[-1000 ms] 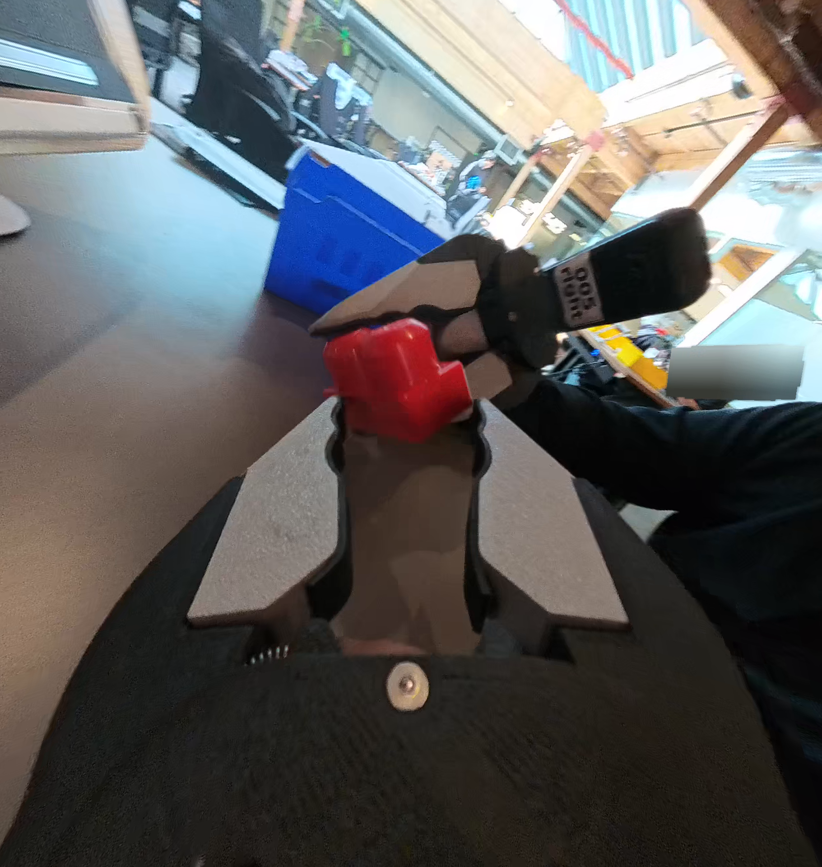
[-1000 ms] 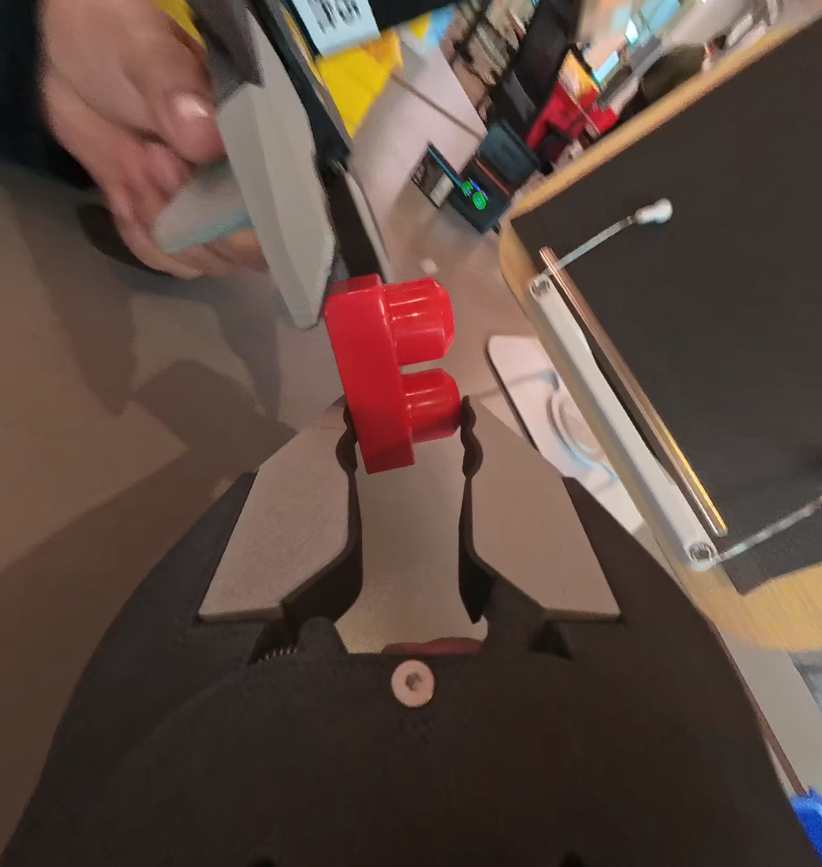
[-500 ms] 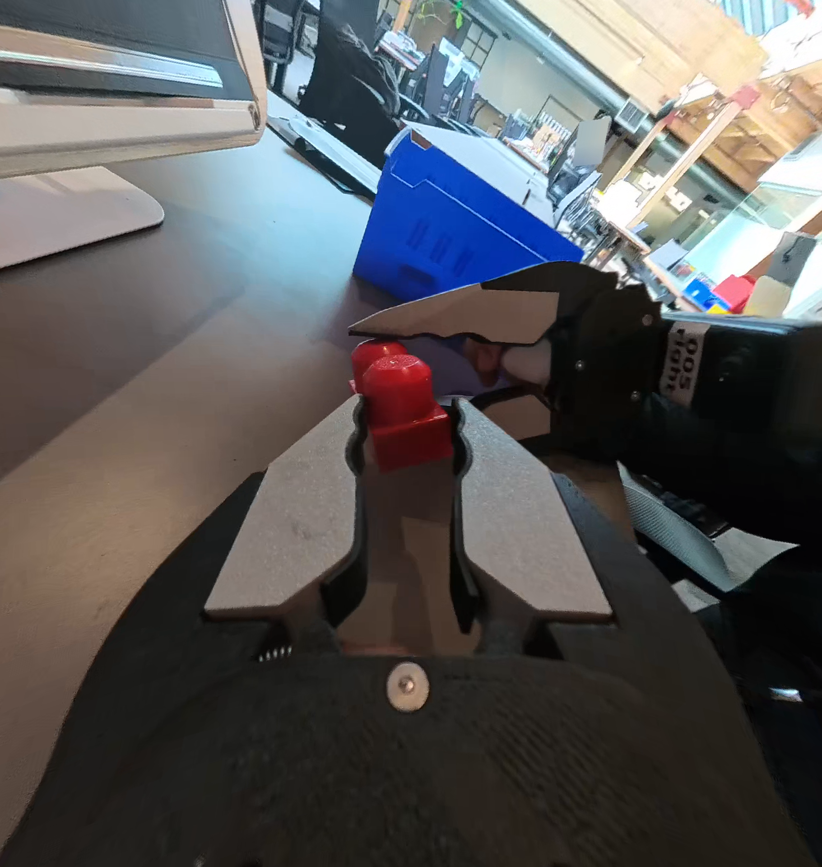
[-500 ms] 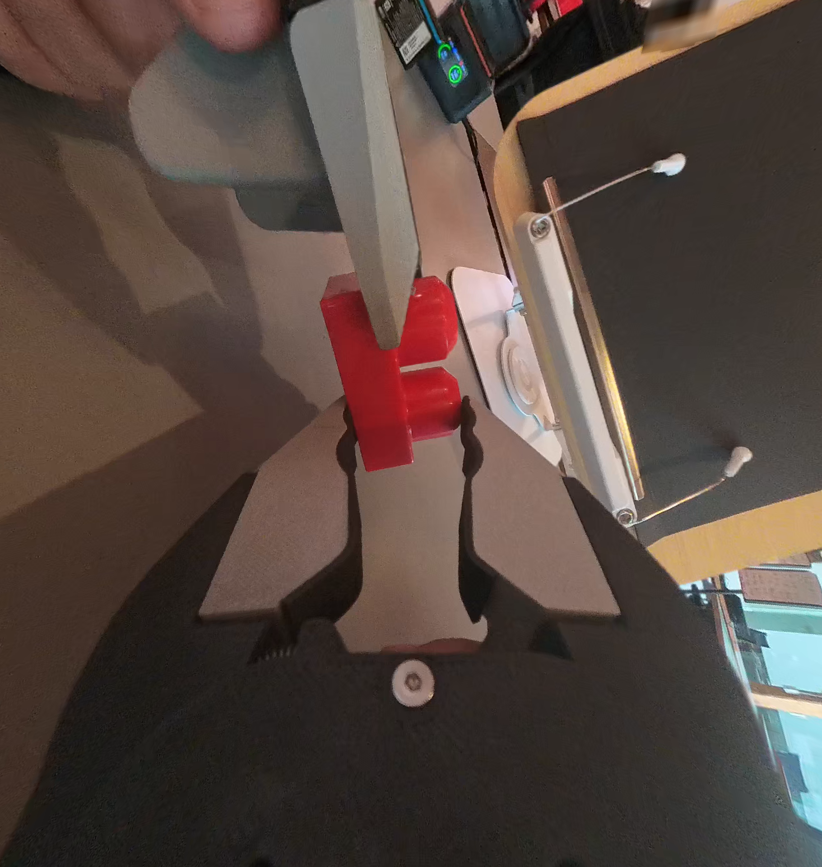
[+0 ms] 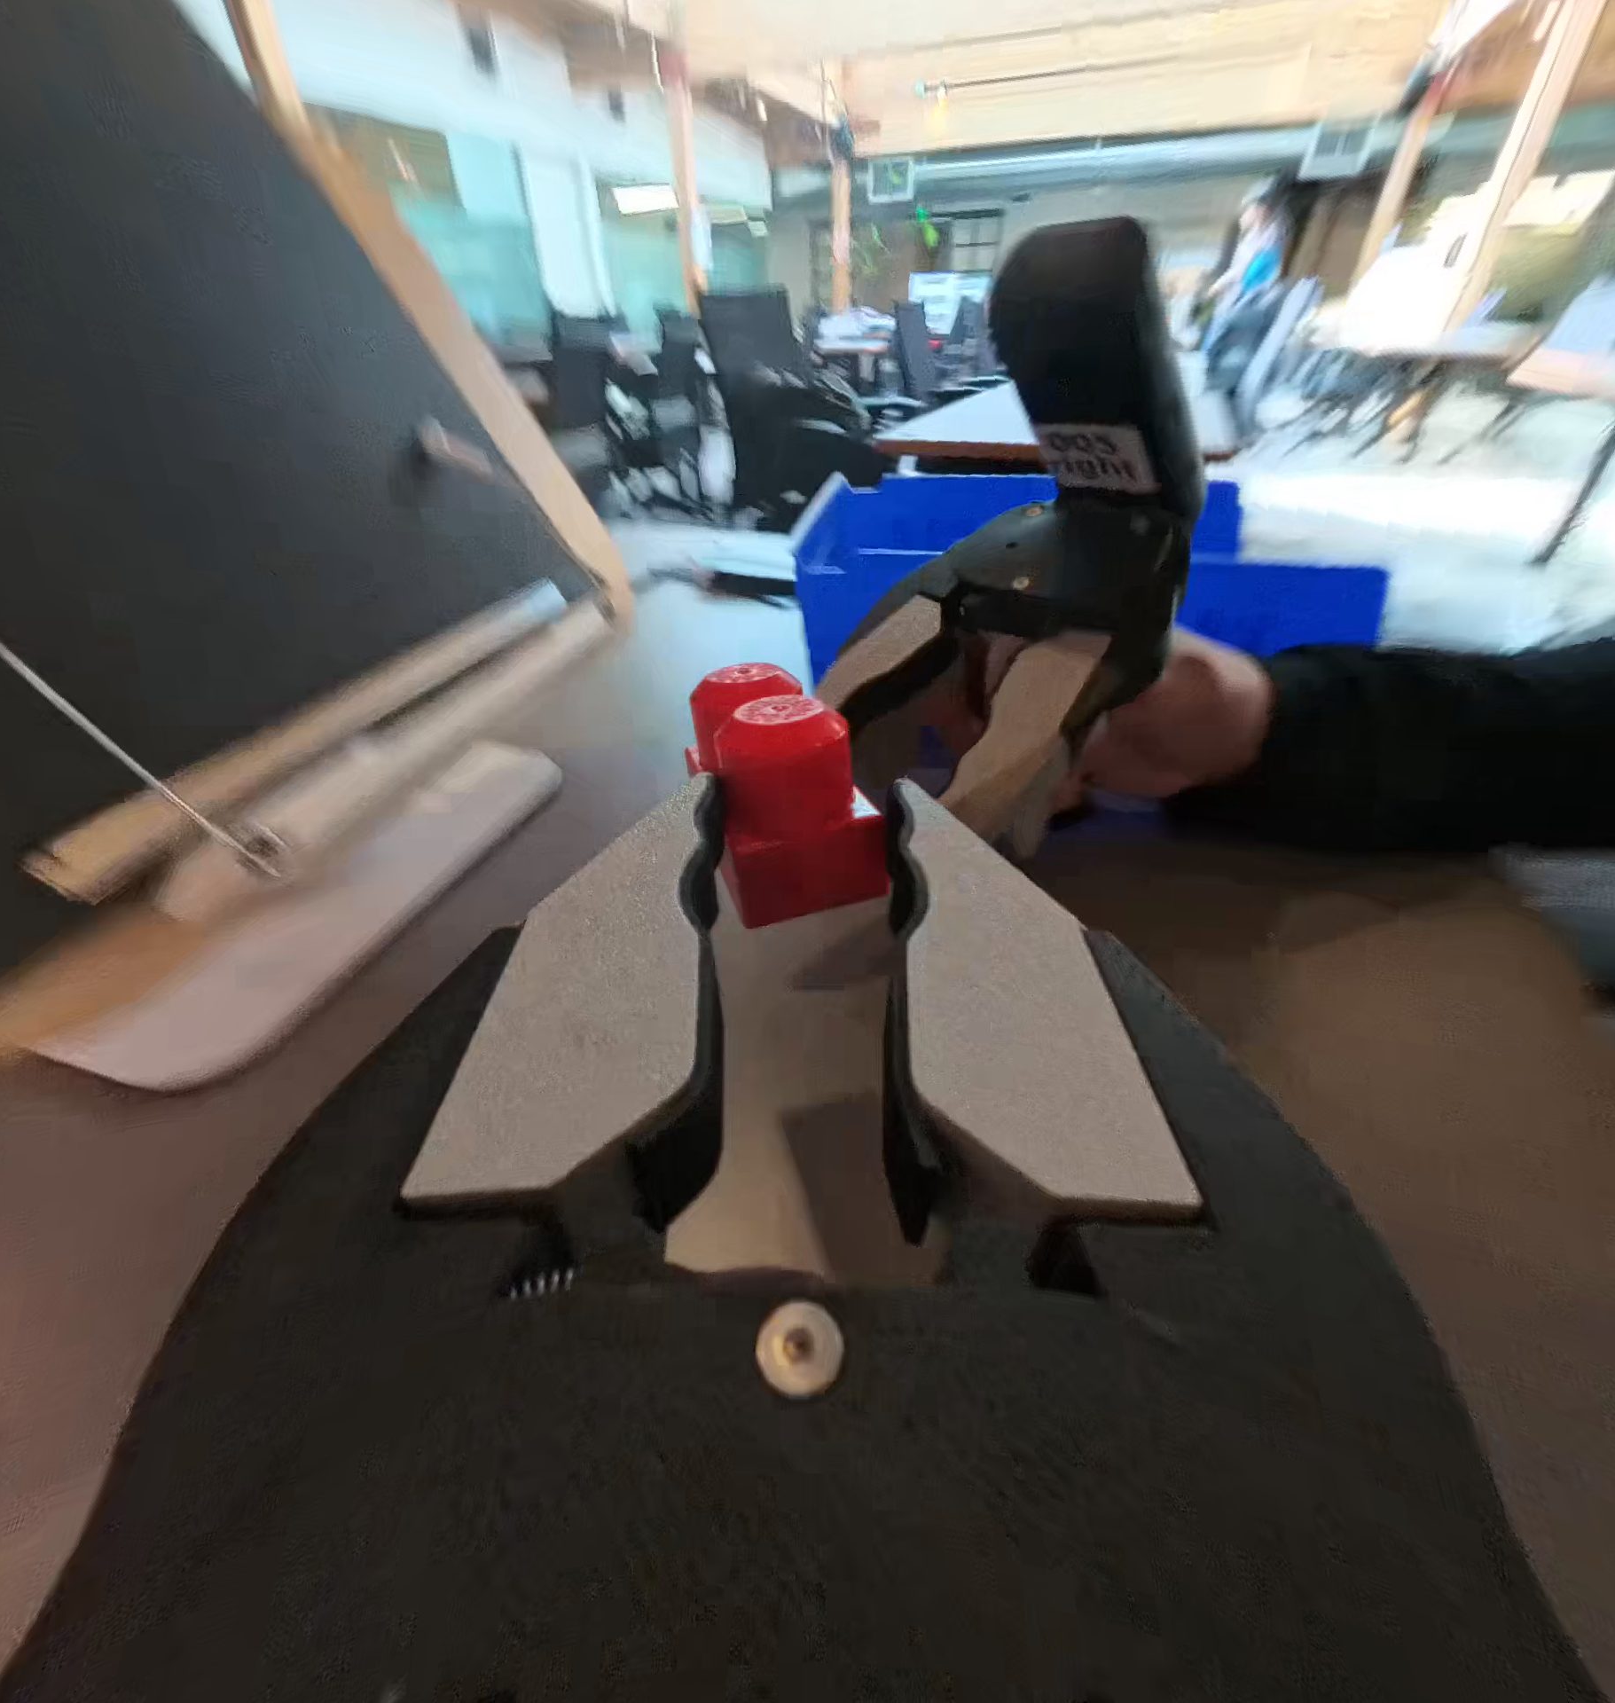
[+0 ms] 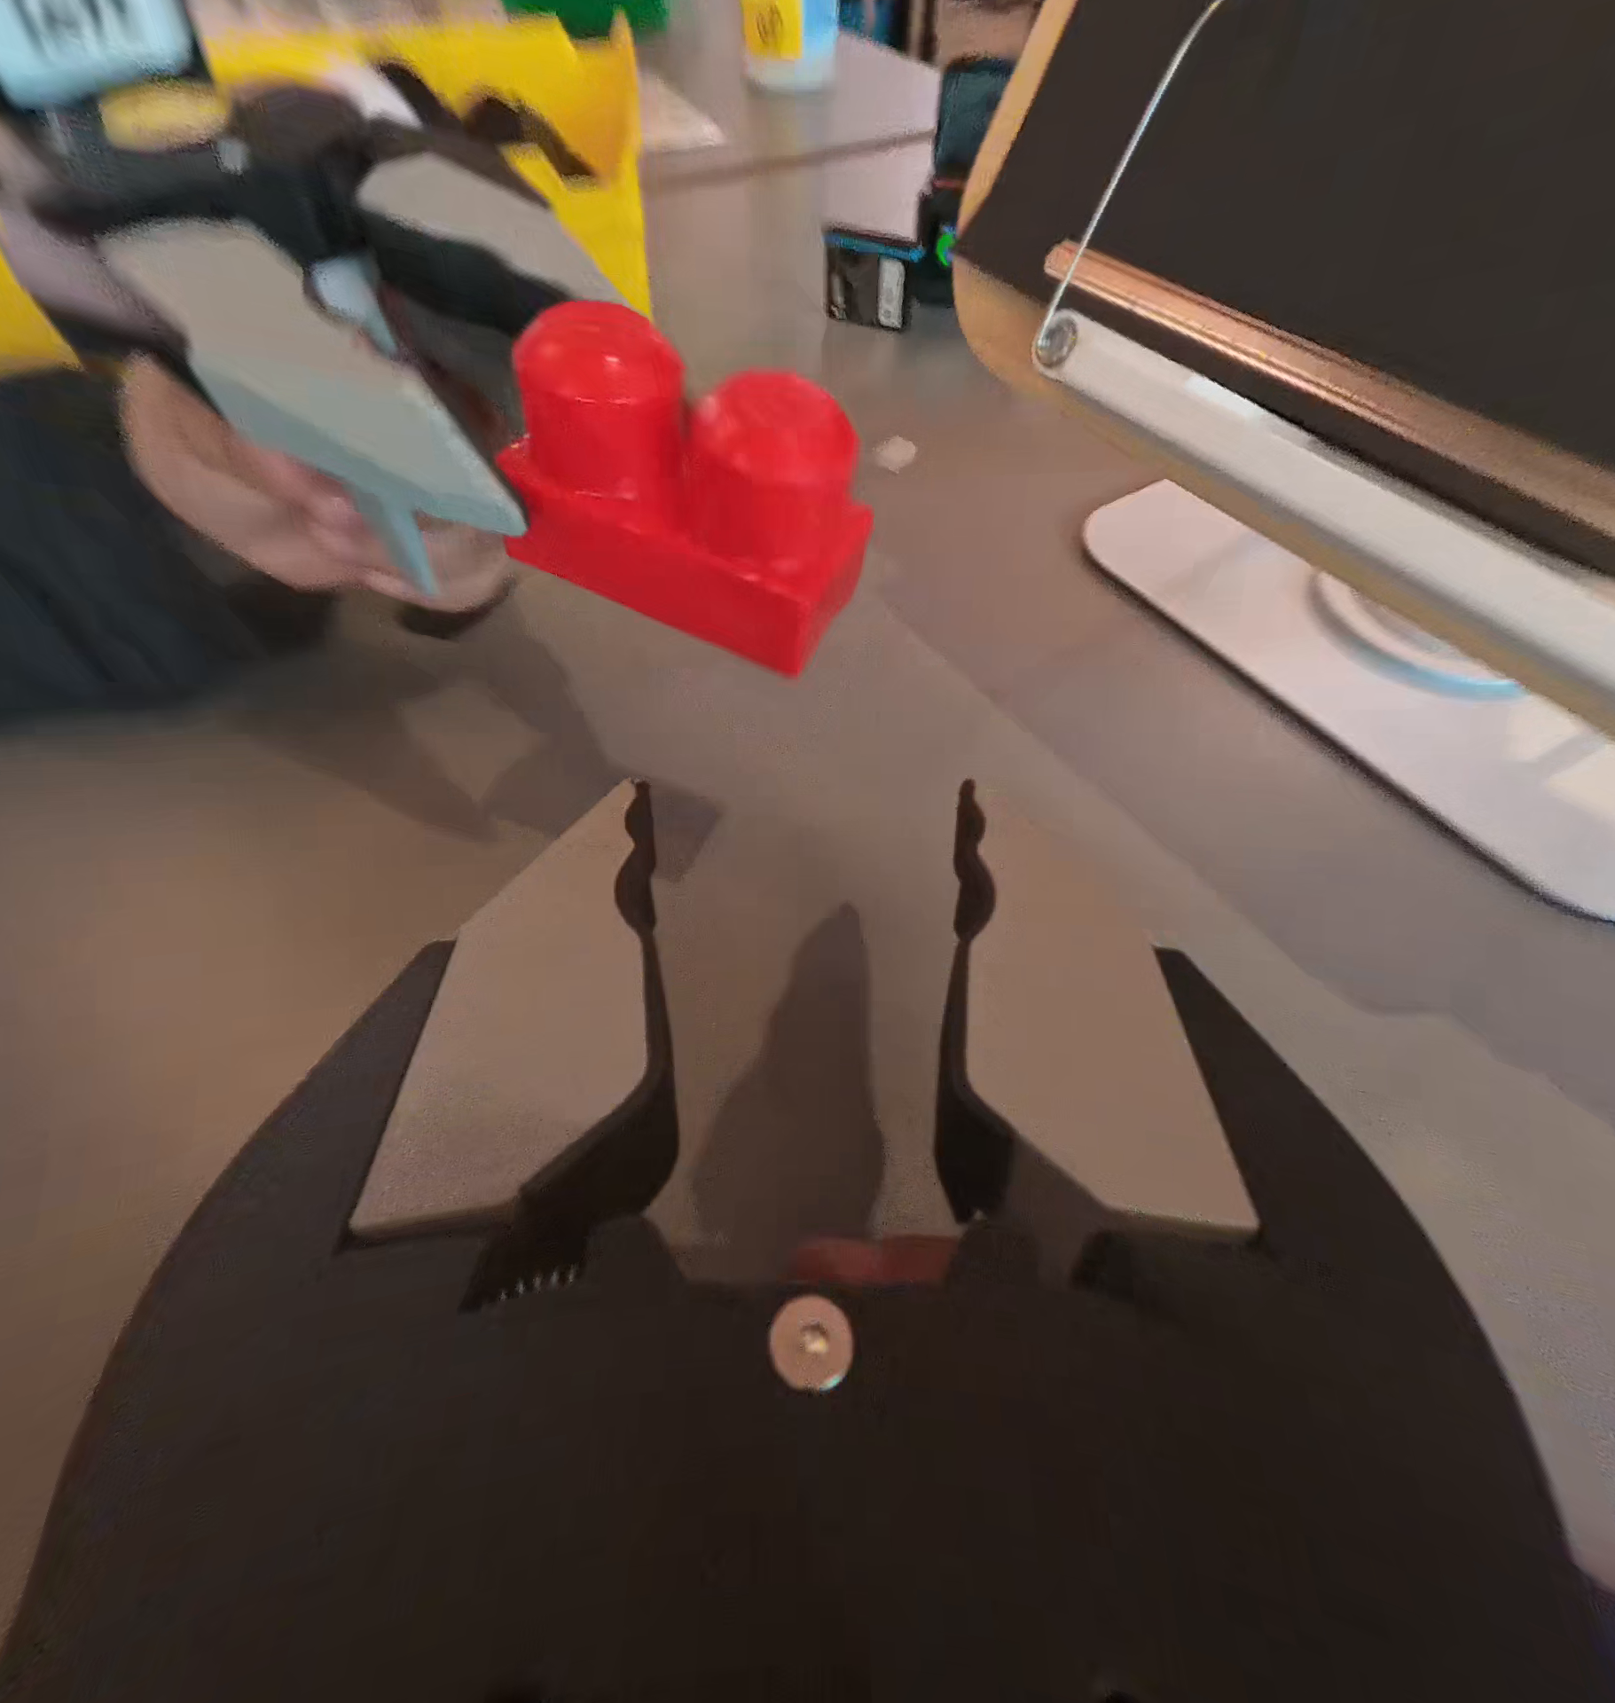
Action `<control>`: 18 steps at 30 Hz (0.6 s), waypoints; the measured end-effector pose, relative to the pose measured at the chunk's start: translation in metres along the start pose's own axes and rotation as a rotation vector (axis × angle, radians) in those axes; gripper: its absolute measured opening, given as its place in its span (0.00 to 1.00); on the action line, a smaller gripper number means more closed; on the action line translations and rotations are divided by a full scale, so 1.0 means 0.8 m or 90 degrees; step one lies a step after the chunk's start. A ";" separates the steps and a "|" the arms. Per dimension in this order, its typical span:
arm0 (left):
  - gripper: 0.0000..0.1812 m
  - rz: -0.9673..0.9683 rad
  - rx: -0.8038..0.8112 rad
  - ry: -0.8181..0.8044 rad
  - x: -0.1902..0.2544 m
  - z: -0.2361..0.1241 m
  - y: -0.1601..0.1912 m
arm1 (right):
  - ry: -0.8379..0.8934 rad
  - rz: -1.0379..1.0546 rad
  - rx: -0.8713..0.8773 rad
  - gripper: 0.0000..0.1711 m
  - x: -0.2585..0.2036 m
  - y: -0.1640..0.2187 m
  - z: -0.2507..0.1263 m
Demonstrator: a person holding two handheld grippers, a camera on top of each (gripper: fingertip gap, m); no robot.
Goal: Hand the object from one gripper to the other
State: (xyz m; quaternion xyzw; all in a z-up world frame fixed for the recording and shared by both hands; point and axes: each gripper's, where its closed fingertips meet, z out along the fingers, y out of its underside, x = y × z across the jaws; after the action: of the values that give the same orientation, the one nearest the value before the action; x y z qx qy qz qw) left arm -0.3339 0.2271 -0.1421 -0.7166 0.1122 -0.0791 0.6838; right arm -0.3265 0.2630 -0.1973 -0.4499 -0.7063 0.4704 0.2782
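A red two-stud toy brick [image 5: 790, 811] is held between my left gripper's [image 5: 801, 829] fingertips, studs up, above the brown table. My left gripper is shut on its base. In the right wrist view the same brick [image 6: 693, 498] hangs from the left gripper's grey fingers [image 6: 343, 405] at the upper left. My right gripper [image 6: 799, 802] is open and empty, below and apart from the brick. It also shows in the left wrist view [image 5: 997, 728], open, to the right of the brick, held by a hand.
A monitor with a white foot [image 6: 1393, 663] stands on the right in the right wrist view, and on the left in the left wrist view [image 5: 260, 921]. A blue bin [image 5: 1264, 590] stands behind the right gripper. A yellow bin [image 6: 591, 184] and a small black device [image 6: 868, 276] are farther back.
My right gripper has let go of the red brick and drawn back, now open. The brick stays in my left gripper, which turned so the studs point up. Both views swung.
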 end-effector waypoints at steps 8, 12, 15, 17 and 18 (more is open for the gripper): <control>0.18 0.537 -0.044 -0.194 0.015 -0.001 -0.009 | -0.231 0.163 0.137 0.41 -0.040 -0.043 -0.024; 0.18 0.574 -0.052 -0.169 0.025 0.008 0.005 | -0.214 0.119 0.129 0.51 -0.049 -0.041 -0.017; 0.18 0.600 -0.075 -0.160 0.032 0.015 0.015 | -0.190 0.094 0.132 0.60 -0.051 -0.042 -0.012; 0.18 0.608 -0.083 -0.152 0.037 0.021 0.020 | -0.158 0.071 0.118 0.61 -0.048 -0.037 -0.007; 0.18 0.612 -0.086 -0.144 0.041 0.023 0.023 | -0.138 0.062 0.113 0.61 -0.045 -0.035 -0.004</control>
State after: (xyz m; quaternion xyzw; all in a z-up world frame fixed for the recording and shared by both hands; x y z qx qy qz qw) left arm -0.2982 0.2355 -0.1629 -0.6306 0.3598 0.3309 0.6028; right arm -0.3187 0.2274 -0.1692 -0.4040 -0.6653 0.5895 0.2159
